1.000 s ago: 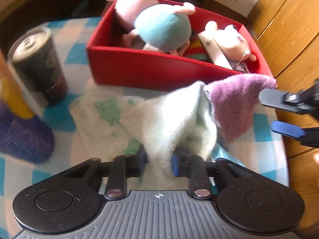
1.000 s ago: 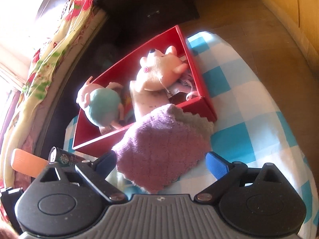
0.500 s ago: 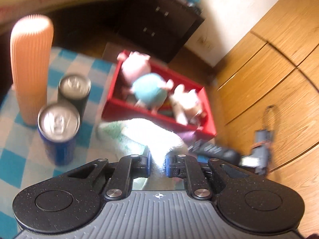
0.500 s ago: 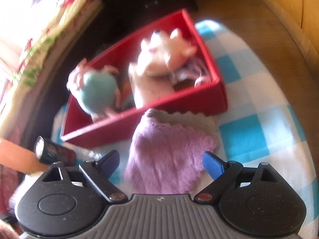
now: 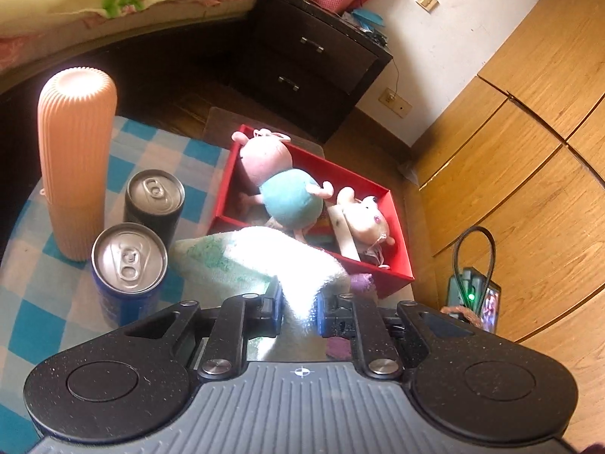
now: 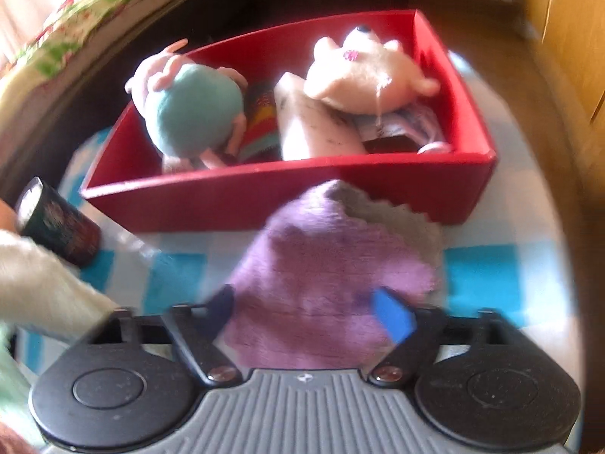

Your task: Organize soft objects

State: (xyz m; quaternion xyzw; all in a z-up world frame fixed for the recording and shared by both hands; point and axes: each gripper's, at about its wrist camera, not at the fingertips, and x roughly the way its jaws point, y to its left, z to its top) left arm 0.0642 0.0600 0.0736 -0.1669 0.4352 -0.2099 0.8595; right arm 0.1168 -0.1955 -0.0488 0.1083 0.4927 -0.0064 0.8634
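Note:
My left gripper (image 5: 298, 308) is shut on a white and green towel (image 5: 264, 261) and holds it lifted above the table, in front of the red box (image 5: 397, 276). The box holds a pink and blue pig plush (image 5: 287, 193) and a cream plush (image 5: 365, 219). In the right wrist view my right gripper (image 6: 314, 312) is open, its fingers either side of a purple cloth (image 6: 325, 276) that lies on the checked tablecloth in front of the red box (image 6: 287, 196). The towel also shows at the left edge (image 6: 41, 287). The right view is blurred.
A tall orange ribbed cylinder (image 5: 77, 159), a dark can (image 5: 155, 202) and a blue can (image 5: 126, 268) stand on the blue checked tablecloth (image 5: 30, 276) left of the box. A dark nightstand (image 5: 314, 64), a bed and wooden cabinets (image 5: 510, 174) surround the table.
My left gripper has risen high with the towel, so the cans and cylinder came into view. My right gripper moved in low over the purple cloth, its fingers narrowing around it.

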